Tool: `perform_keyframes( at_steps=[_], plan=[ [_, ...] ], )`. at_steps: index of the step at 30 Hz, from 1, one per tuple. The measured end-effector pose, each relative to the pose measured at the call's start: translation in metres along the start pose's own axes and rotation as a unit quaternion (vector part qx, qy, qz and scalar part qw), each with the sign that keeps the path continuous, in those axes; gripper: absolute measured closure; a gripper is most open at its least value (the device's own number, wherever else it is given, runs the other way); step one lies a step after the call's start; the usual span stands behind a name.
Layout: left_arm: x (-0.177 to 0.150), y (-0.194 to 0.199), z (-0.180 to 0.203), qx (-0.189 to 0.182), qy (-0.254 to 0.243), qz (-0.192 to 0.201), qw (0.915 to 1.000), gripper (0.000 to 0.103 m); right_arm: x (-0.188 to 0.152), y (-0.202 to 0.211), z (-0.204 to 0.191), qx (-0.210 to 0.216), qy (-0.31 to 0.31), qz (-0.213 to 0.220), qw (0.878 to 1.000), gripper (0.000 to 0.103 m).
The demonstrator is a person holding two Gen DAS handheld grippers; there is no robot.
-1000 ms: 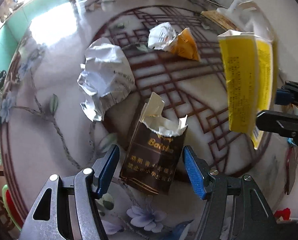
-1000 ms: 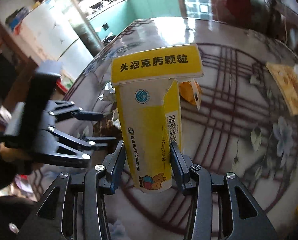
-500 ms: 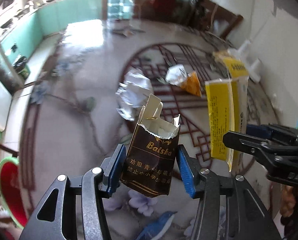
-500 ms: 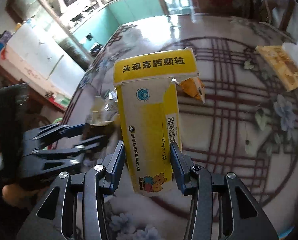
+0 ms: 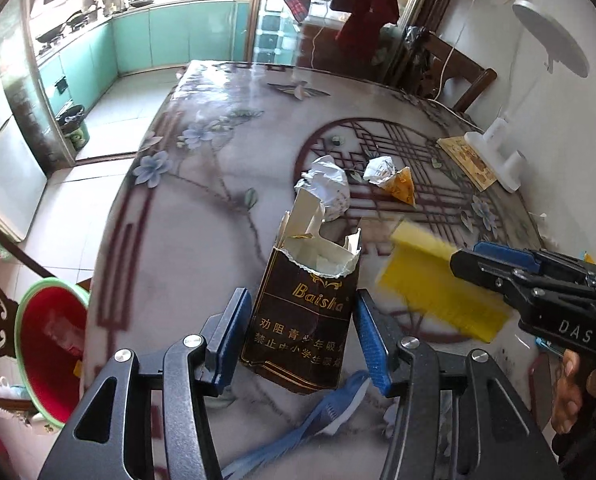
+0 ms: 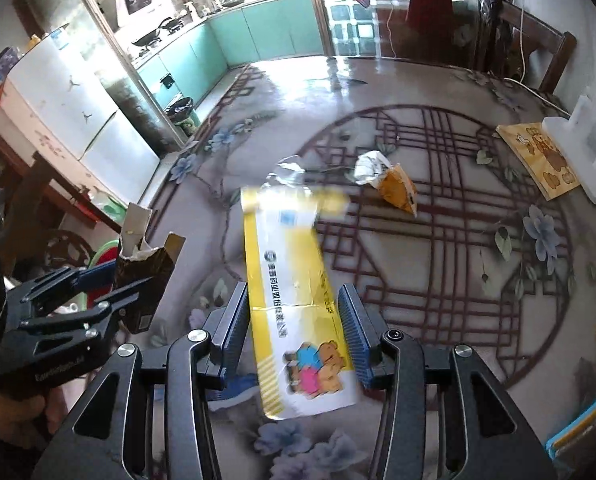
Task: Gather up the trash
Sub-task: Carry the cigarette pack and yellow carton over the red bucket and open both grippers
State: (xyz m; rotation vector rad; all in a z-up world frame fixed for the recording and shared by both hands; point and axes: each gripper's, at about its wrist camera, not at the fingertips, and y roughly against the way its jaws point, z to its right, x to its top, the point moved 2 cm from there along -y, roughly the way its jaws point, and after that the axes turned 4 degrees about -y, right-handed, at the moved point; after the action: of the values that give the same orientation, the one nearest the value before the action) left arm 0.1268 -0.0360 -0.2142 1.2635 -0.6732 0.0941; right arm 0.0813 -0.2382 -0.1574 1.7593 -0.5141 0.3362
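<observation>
Both grippers hold trash above the patterned table (image 5: 202, 216).

Left gripper (image 5: 302, 340) clamps a torn brown cigarette pack (image 5: 304, 316); right gripper (image 6: 294, 336) clamps a yellow medicine box (image 6: 294, 300). On the table beyond lie crumpled white paper (image 5: 330, 188) and an orange wrapper (image 5: 398, 184). A red bin (image 5: 50, 344) stands beside the table's left edge.

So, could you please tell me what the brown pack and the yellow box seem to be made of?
Brown pack: looks like thin glossy card with gold print; its torn top shows a ragged pale liner, perhaps paper or foil. Yellow box: looks like light printed cardboard, creased across the middle, slightly shiny.
</observation>
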Motion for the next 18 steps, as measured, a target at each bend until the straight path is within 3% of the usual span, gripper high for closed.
perform_keyframes(
  at_steps=[9,10,12,14,18],
  plan=[
    [-0.025,0.026,-0.044,0.011,0.033,0.008,0.9994,0.052,0.0,-0.003,-0.04,-0.006,0.036,0.001,0.999,0.061],
    [-0.026,0.027,-0.047,0.011,0.036,0.008,0.9993,0.052,-0.001,-0.008,-0.041,-0.004,0.042,-0.013,0.999,0.058],
    [-0.032,0.03,-0.057,0.012,0.044,0.007,0.9989,0.052,-0.008,-0.024,-0.041,0.011,0.051,-0.063,0.997,0.017],
    [-0.037,0.031,-0.066,0.012,0.052,0.004,0.9985,0.052,-0.018,-0.043,-0.038,0.014,0.056,-0.099,0.993,0.017],
    [-0.044,0.032,-0.075,0.012,0.06,0.001,0.9981,0.052,-0.046,-0.083,-0.039,-0.021,0.107,-0.174,0.979,0.017]
  ],
)
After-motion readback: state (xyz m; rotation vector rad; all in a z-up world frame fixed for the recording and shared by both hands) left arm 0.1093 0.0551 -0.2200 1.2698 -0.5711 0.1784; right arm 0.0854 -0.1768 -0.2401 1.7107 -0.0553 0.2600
